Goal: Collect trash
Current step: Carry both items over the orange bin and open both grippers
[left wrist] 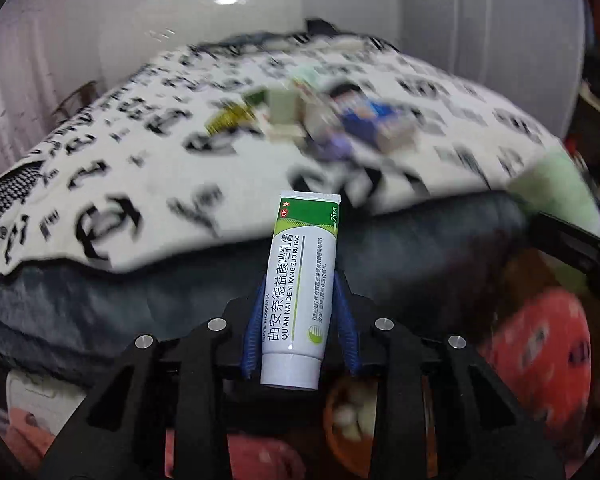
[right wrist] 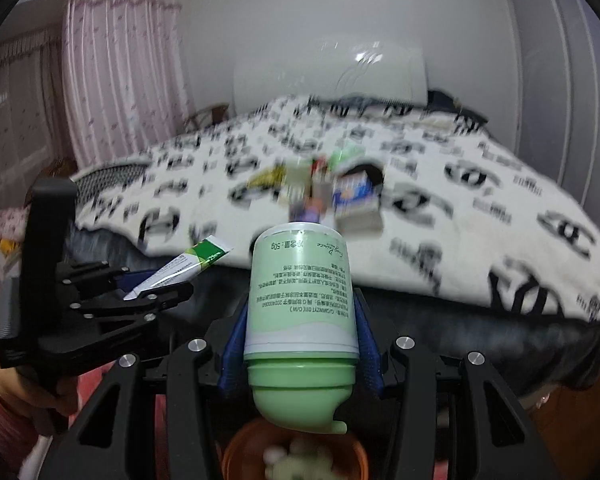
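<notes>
My left claw (left wrist: 298, 312) is closed on a white and green ointment tube with printed lettering (left wrist: 302, 288), which stands nearly upright in the lower middle of the left view. The blue pads pinch its lower body, so the crimped end points up and the cap end hangs below the fingers, free to fall when I let go.

My right claw (right wrist: 300, 320) is clamped on a pale green plastic bottle with a rounded green cap (right wrist: 302, 300), held upside down, cap toward the bottom of the frame. I judge both are carried this way for dropping straight down.

Directly under the bottle's cap, at the bottom centre of the right view, sits the rim of an orange round bin (right wrist: 236, 452) with pale scraps inside. The same bin shows under the tube in the left view.

More trash, a blurred heap of small boxes and wrappers (right wrist: 332, 188), lies on the white blanket with black logos (right wrist: 480, 216), in the middle of the frame, well apart from both claws.

The bed edge runs across just beyond my claws. My left claw shows at middle left of the right view, near the bottle, so I reckon room between them is tight over the bin's small mouth.
</notes>
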Motion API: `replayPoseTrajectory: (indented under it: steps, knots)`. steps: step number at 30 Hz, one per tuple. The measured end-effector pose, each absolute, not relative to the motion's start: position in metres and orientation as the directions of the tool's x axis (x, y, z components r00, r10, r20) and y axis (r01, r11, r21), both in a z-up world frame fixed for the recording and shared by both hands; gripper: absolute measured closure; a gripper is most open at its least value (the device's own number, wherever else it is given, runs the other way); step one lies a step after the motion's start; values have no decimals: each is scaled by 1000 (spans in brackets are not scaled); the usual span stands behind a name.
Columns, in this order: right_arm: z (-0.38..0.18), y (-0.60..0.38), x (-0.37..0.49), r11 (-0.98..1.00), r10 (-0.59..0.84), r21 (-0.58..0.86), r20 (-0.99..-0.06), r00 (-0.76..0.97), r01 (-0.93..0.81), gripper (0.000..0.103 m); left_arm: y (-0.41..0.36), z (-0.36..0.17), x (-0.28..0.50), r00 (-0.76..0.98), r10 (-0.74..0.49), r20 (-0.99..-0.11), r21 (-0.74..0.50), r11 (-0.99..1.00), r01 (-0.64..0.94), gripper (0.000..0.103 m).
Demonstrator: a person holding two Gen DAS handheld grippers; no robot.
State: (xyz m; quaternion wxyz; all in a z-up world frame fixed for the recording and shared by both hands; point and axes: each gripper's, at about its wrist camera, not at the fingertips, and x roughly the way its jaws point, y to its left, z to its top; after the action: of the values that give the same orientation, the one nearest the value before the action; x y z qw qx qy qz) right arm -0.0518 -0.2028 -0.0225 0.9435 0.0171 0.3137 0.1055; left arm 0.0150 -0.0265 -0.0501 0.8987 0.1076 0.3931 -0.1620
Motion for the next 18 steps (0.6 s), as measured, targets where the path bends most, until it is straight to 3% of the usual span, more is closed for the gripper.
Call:
replayPoseTrajectory:
  steps: [9,18]
  knots:
    - [-142,-201,-66,975,204,126,-836,509,-183,56,-51,-188,-10,240,-220,-946,-85,878,471,71]
    - [-247,-219,-36,983,185,182,-963,194,-32,55,-75,-304,23,-56,-114,-992,-127,903,412,71]
